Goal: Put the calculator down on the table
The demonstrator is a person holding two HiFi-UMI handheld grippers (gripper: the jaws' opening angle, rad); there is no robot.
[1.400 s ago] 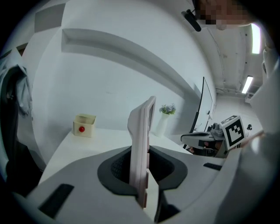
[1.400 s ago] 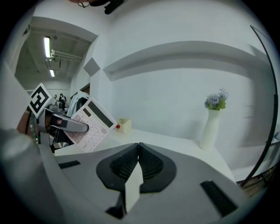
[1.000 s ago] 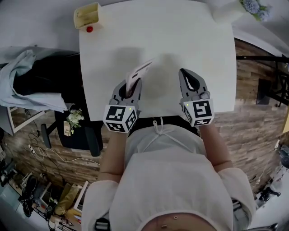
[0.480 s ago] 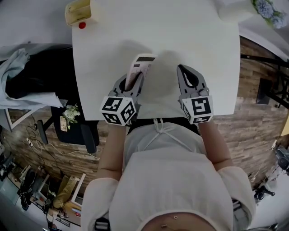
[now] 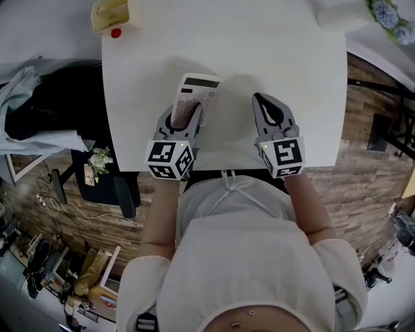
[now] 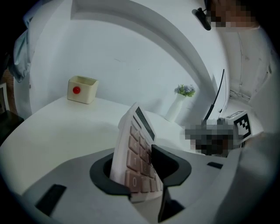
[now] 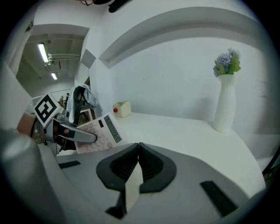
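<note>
Below, white table [image 5: 259,52], wood-plank floor [image 5: 363,162]; left fingers [image 6: 168,162] just parted round tilted calculator [image 5: 196,91], right fingers [image 7: 152,164] together, empty.

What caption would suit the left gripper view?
Calculator leans between the just-opening jaws of the left gripper, white table beyond.

White counter [image 5: 292,78], mostly bare and open across its middle and right side. A calculator [image 5: 196,91] takes up the near left. A small cream box [image 5: 110,16] stands at the far left corner, a white vase [image 5: 334,16] at the far right corner.
</note>
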